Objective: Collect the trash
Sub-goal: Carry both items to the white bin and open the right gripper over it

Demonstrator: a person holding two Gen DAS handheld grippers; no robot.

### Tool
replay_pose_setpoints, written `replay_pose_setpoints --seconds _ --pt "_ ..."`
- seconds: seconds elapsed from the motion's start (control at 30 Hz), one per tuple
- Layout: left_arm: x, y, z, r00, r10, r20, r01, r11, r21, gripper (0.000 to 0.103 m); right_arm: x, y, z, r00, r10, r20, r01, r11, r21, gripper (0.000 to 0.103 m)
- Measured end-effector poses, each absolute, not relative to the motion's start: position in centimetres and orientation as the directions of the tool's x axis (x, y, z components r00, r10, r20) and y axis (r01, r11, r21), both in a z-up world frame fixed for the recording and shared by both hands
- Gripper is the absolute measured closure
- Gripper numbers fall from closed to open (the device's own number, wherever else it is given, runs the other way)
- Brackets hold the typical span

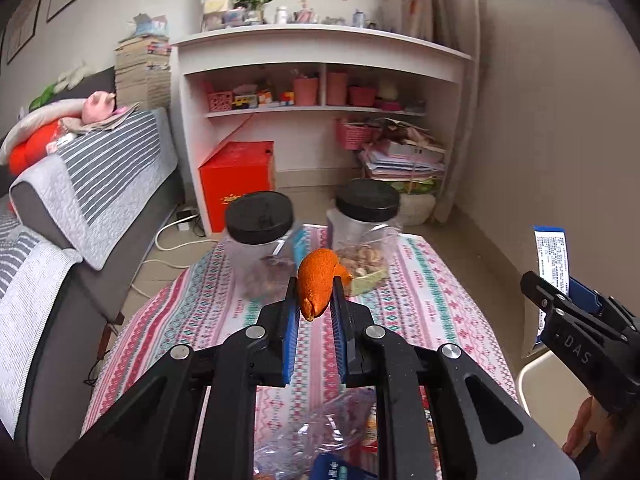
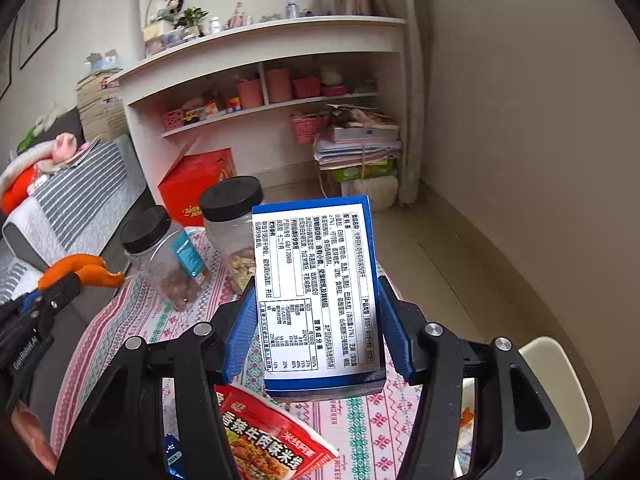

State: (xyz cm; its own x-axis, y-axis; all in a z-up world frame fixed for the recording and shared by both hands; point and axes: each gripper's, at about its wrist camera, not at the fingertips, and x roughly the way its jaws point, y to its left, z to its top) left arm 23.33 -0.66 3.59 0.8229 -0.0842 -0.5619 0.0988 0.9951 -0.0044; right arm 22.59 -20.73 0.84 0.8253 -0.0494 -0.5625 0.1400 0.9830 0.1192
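Note:
My left gripper (image 1: pixel 315 294) is shut on a curled piece of orange peel (image 1: pixel 318 282), held in the air above the patterned tablecloth (image 1: pixel 424 292). The right wrist view shows that same peel (image 2: pixel 86 270) and the left gripper (image 2: pixel 60 286) at its left edge. My right gripper (image 2: pixel 318 312) is shut on a blue and white food box (image 2: pixel 316 292), printed label facing the camera, lifted over the table. In the left wrist view the box (image 1: pixel 554 258) and the right gripper (image 1: pixel 552 300) appear at the right edge.
Two clear jars with black lids (image 1: pixel 259 222) (image 1: pixel 368 200) hold snacks at the table's far end. A red snack packet (image 2: pixel 272 436) and a clear bag (image 1: pixel 320 428) lie near me. A sofa (image 1: pixel 100 184) stands left, a white shelf (image 1: pixel 320 80) behind, a pale chair (image 2: pixel 560 380) right.

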Motion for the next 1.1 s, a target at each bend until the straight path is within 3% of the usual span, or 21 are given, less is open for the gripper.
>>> replay_pose_setpoints --seconds 1.1 --pt "19.5 -17.5 2.5 0.762 -0.284 -0.582 0.375 0.926 0.038 0.088 15.8 -35.0 0.4 0.767 -0.250 -0.590 0.378 0.920 0.101 0.049"
